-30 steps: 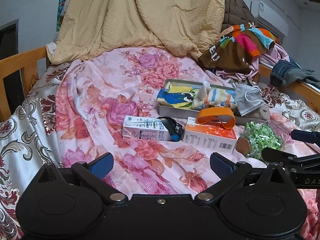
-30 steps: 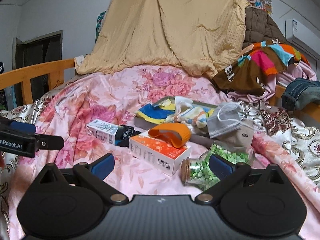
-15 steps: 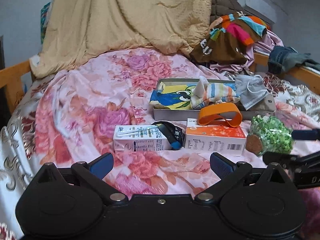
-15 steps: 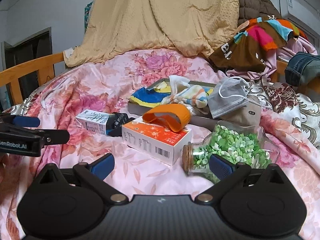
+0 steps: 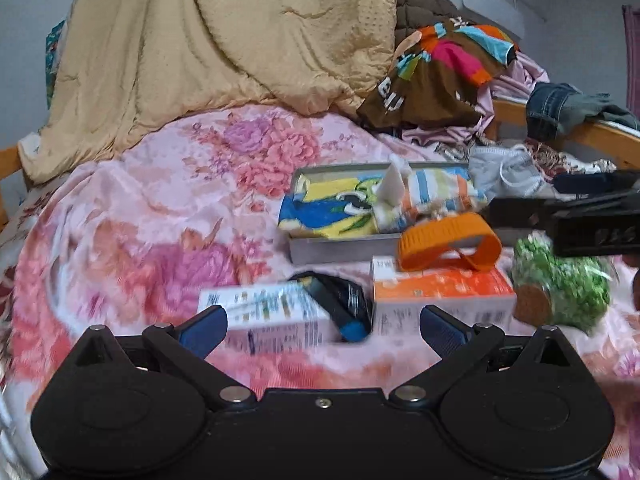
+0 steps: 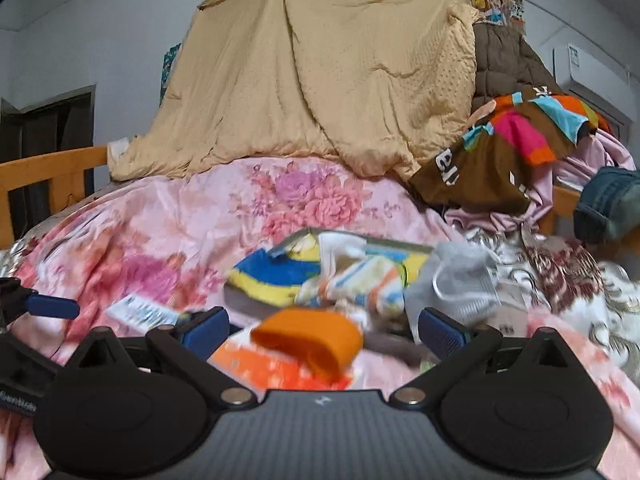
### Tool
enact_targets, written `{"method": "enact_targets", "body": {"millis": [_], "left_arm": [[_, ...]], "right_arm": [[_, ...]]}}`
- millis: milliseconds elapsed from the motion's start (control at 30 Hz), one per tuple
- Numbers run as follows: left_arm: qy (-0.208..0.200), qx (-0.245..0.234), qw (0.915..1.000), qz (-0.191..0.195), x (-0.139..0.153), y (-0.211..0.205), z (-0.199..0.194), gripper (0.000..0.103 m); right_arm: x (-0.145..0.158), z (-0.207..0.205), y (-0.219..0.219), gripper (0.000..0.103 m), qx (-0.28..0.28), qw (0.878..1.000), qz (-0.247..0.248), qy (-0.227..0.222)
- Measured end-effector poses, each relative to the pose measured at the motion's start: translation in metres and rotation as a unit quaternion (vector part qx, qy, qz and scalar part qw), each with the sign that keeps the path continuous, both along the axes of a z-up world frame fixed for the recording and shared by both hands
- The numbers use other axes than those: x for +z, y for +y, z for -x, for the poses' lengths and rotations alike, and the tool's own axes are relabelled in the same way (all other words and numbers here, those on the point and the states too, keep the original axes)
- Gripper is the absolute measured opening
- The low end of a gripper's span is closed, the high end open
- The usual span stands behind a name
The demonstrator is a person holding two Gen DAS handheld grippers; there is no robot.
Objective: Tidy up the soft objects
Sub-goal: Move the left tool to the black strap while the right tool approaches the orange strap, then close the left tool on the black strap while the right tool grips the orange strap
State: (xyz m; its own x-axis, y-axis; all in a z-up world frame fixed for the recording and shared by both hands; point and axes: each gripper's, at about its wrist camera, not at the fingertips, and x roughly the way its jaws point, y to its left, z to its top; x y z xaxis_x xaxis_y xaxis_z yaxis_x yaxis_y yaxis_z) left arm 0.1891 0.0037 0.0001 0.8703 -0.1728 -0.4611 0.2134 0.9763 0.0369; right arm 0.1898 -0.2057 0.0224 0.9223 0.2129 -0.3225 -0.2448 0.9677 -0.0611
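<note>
Left wrist view shows your left gripper (image 5: 320, 330) held low and level over the pink floral satin bedspread (image 5: 160, 220), its blue-padded fingers (image 5: 202, 330) spread wide with nothing between them, just short of the white printed carton (image 5: 272, 316). Your right gripper (image 6: 322, 330) is equally wide and empty, pointed at the looped orange fabric strap (image 6: 310, 338) that lies on the orange-and-white cardboard box (image 5: 440, 294). Behind the box, the shallow grey metal tray (image 5: 340, 244) holds the soft things: a folded blue-and-yellow cartoon cloth (image 5: 324, 210) and a crumpled striped cloth (image 5: 432, 196); a grey pleated face mask (image 5: 508, 172) lies at the tray's right end. Beside the box lies a cork-stoppered clear jar of green beads (image 5: 564, 292). A quilted tan blanket (image 5: 220, 52) is heaped behind.
</note>
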Motion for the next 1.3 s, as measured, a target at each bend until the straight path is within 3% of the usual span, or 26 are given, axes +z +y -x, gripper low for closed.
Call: {"method": "enact_targets", "body": {"millis": [333, 600, 733, 833, 1067, 1300], "left_arm": [[0.009, -0.033, 0.9991, 0.025, -0.013, 0.009, -0.037, 0.102], [-0.003, -0.084, 0.9964, -0.012, -0.014, 0.005, -0.061, 0.101], [0.011, -0.103, 0.9946, -0.011, -0.02, 0.005, -0.071, 0.092], [0.019, -0.1, 0.9948, 0.0, -0.026, 0.006, -0.076, 0.072], [0.018, -0.099, 0.9949, 0.009, -0.031, 0.007, -0.08, 0.061], [0.004, -0.104, 0.994, -0.033, -0.031, -0.007, -0.074, 0.049]], "right_arm": [[-0.02, -0.037, 0.003, 0.103, -0.022, 0.999, -0.02, 0.042], [-0.017, -0.045, 0.0, 0.102, -0.021, 0.998, -0.036, 0.053], [-0.021, -0.054, 0.004, 0.096, -0.016, 0.997, -0.034, 0.069], [-0.022, -0.058, 0.01, 0.093, -0.011, 0.997, -0.025, 0.07], [-0.027, -0.067, 0.016, 0.086, -0.01, 0.997, -0.023, 0.073], [-0.032, -0.068, 0.016, 0.076, -0.012, 0.996, -0.024, 0.081]]}}
